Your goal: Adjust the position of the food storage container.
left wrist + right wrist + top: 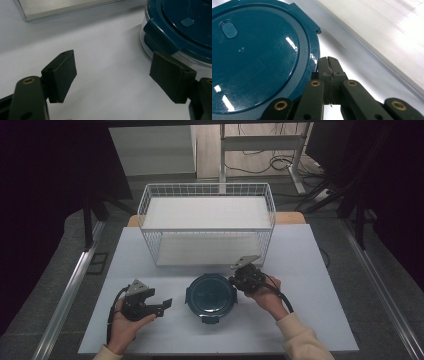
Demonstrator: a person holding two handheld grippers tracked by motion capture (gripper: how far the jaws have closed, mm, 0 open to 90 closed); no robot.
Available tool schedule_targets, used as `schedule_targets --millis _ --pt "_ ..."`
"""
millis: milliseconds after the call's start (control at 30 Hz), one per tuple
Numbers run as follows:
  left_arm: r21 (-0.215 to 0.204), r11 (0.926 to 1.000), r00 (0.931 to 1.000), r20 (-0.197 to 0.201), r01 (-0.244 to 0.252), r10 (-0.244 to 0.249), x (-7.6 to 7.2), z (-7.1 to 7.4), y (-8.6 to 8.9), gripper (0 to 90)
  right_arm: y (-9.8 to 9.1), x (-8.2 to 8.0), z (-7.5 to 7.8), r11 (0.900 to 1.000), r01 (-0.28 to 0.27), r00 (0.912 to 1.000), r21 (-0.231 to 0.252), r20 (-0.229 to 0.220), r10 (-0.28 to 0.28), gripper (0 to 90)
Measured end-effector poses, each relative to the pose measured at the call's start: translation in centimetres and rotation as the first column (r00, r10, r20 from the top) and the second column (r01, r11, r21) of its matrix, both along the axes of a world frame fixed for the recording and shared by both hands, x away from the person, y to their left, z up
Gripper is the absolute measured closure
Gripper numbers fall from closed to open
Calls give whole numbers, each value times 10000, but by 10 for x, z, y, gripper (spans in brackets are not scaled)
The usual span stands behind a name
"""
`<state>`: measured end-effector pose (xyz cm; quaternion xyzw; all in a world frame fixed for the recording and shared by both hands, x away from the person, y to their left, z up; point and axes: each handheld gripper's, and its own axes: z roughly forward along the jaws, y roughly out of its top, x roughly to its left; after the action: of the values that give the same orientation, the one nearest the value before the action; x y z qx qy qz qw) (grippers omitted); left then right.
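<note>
Presently at an early stage, by the look of it: round container [211, 297] resting on the table [310, 320] near the middle of its near edge, dark teal lid [259, 60] seated on a clear body [147, 43], not lifted and not gripped. Contents not discernible through the lid.

Left gripper [161, 305] held just beside the container on the left-edge side, jaws spread with nothing between them; in the left gripper view, bare table surface between the pads and a lid latch tab [160, 33] just beyond the far pad. No contact with the container visible.

Right gripper [239, 279] at the container's far right rim, jaws pressed together with no object pinched; in the right gripper view, closed tips right against the lid's outer edge, actual touch not certain. Likely step in hand: working at the lid edge or a latch, or nudging the container. Remaining: any opening, lifting or transfer.

Farther back, white wire basket rack [207, 225] standing toward the far edge, two tiers. Upper shelf [207, 212] bare; lower shelf [207, 251] bare as far as visible through the mesh.
</note>
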<state>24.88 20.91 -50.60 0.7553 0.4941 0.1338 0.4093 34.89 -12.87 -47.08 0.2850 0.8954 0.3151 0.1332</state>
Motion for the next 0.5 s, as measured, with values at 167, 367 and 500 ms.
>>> schedule_targets --millis 167,367,500 --pt "-38 10000 10000 -1 -19 19 0 0 1 208 1 0 -1 9998 -120 9999 175 83 119 900" --pt "-182 9997 9998 48 -187 188 0 2 6 207 -21 -3 10 9892 619 9978 1330 173 -648 900" --pt "-373 9992 9999 -59 -148 146 0 2 7 205 -44 -21 15 9734 990 9946 2068 93 -1032 895"
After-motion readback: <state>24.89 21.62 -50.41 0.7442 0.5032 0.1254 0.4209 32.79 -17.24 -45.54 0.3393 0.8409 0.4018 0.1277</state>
